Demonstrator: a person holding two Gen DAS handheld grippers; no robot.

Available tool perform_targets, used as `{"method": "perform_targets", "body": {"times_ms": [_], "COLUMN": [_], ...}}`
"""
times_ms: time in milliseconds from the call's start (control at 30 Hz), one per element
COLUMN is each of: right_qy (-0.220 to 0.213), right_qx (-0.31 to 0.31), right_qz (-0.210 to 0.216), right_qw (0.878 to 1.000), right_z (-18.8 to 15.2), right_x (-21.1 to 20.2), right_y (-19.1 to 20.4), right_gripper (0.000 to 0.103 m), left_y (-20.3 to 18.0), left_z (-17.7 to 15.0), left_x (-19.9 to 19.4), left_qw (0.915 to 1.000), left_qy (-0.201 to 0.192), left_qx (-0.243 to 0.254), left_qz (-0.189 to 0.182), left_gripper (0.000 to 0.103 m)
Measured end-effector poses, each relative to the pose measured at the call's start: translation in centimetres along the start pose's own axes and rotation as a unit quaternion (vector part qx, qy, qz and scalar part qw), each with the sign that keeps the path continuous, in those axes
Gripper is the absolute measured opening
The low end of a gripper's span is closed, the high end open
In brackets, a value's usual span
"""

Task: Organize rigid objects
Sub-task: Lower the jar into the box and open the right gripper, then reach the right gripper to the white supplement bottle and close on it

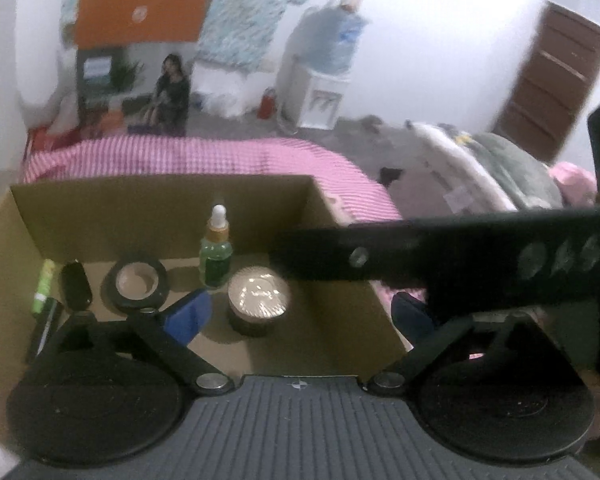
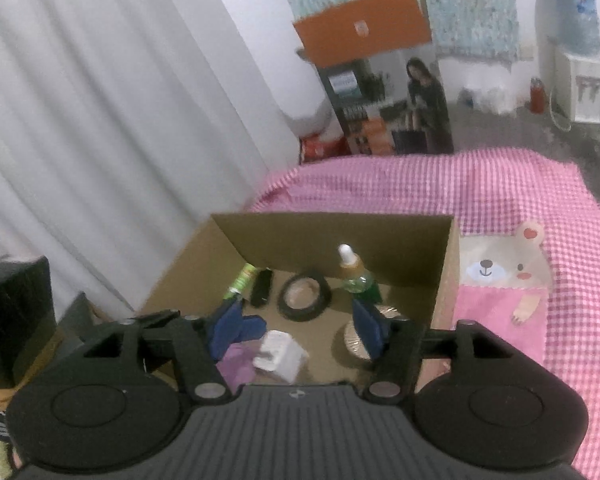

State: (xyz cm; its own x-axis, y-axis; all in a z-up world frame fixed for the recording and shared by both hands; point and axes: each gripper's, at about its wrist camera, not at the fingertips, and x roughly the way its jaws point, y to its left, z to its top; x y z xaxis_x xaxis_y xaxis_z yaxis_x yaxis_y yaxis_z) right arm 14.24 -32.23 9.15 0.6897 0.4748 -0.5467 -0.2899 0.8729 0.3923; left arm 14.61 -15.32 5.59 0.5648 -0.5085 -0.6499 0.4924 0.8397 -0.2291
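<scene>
An open cardboard box (image 1: 160,208) (image 2: 332,236) stands on a pink checked cloth. Inside are a green tube (image 1: 43,286) (image 2: 242,278), a small black case (image 1: 75,284) (image 2: 261,288), a black tape roll (image 1: 138,284) (image 2: 305,294), a green dropper bottle (image 1: 216,252) (image 2: 354,276) and a gold-lidded jar (image 1: 259,298) (image 2: 354,344). My left gripper (image 1: 300,316) is open above the jar, its pads apart from it. My right gripper (image 2: 298,330) is open over a white plug adapter (image 2: 280,356) and a purple item (image 2: 236,364), touching neither. The right gripper's black body (image 1: 460,256) crosses the left wrist view.
The pink checked cloth (image 2: 500,200) with a bear print (image 2: 504,272) spreads right of the box. A white curtain (image 2: 100,120) hangs at the left, with a black box (image 2: 12,312) below it. Folded blankets (image 1: 488,168), a water dispenser (image 1: 320,96) and a brown door (image 1: 552,80) lie beyond.
</scene>
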Motion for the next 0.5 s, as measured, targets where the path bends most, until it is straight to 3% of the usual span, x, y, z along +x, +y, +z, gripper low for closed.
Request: {"method": "perform_targets", "body": {"times_ms": [100,200,367,500], "right_qy": [-0.03,-0.049,-0.066,-0.064], "right_qx": [0.001,-0.001,-0.003,0.003], "right_qz": [0.016,0.03,0.045,0.056], "right_qw": [0.999,0.998,0.997,0.996], "right_z": [-1.2,-2.8,-6.2,-8.3], "right_x": [-2.6,-4.4,-5.8,-5.5], "right_y": [1.3,2.5,4.7,6.0], "right_gripper": [0.083,0.103,0.103,0.103], "left_y": [-0.5,-0.6,0.3,2.3], "left_z": [-1.2,-2.8,-5.9,-8.4], "left_x": [-2.7,-5.1,-8.2,-10.0], "left_qw": [0.9996,0.9987,0.9959,0.9935], "left_qy": [-0.013,-0.026,-0.031,-0.037], "left_qx": [0.023,0.044,0.073,0.065], "left_qz": [-0.005,0.004,0.043,0.086], "left_gripper": [0.103,0.103,0.103,0.103]}}
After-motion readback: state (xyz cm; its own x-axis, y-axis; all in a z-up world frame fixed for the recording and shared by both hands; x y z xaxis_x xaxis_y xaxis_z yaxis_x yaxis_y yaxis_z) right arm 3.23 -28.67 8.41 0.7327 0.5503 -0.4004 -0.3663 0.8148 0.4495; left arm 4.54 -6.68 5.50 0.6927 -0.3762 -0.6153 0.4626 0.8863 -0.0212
